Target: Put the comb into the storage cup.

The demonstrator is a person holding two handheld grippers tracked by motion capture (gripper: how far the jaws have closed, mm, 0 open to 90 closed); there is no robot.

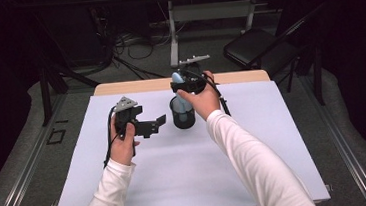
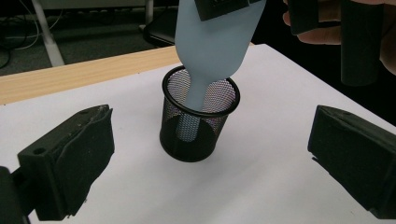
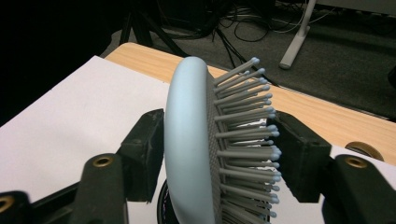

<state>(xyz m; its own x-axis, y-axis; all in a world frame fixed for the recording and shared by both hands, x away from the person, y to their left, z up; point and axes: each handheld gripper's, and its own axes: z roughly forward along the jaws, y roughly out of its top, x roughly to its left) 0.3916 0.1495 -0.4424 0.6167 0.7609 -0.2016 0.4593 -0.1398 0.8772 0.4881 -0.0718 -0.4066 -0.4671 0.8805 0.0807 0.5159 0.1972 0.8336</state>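
Note:
A pale blue hairbrush (image 3: 187, 140) stands handle-down in a black mesh cup (image 2: 198, 121) on the white table cover. Its head (image 2: 215, 42) leans above the rim. My right gripper (image 3: 217, 135) comes from above, its jaws on either side of the head. One pad sits by the smooth back. The other pad is at the bristle tips, and the bristles stand straight, not pressed. In the high view the right gripper (image 1: 187, 82) is just over the cup (image 1: 183, 114). My left gripper (image 1: 155, 125) hovers left of the cup, open and empty, pointing at it (image 2: 210, 140).
The white cover (image 1: 187, 173) lies over a wooden table whose bare edge (image 1: 119, 87) shows at the back. Beyond it stand a folding chair (image 1: 256, 46), a desk leg and floor cables. A cable trails from each gripper.

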